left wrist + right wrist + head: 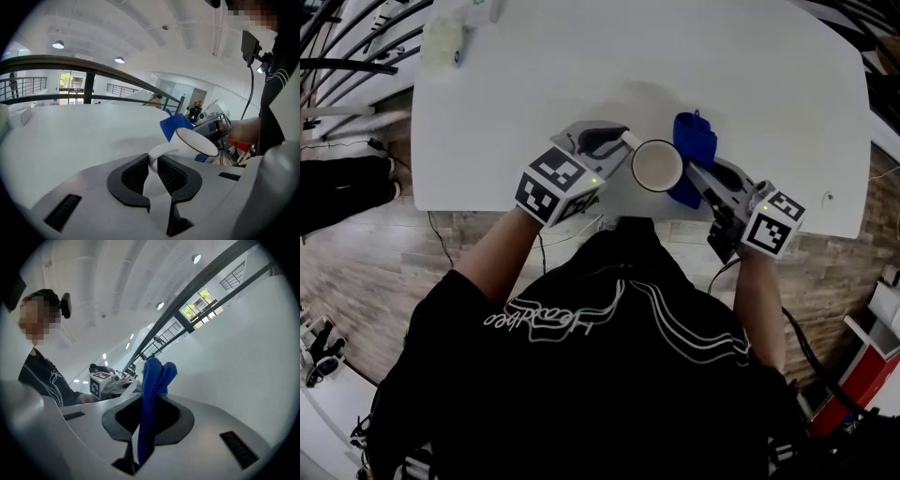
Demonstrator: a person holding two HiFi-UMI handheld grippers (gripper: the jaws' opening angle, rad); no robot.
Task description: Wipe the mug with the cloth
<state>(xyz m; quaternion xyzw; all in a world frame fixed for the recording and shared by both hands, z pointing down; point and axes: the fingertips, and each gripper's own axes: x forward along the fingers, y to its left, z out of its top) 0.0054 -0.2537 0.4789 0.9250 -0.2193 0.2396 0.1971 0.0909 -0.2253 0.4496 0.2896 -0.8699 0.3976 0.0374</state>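
A white mug with a dark rim stands near the front edge of the white table. My left gripper comes at it from the left and is shut on its handle, which sits between the ribbed pads. The mug's body stays upright beyond the jaws. My right gripper is shut on a blue cloth, whose folds stand up between the jaws. The cloth lies against the mug's right side.
A pale green object and a white item lie at the table's far left corner. The person stands against the front edge. Wooden floor with cables lies to the left, and railings beyond it.
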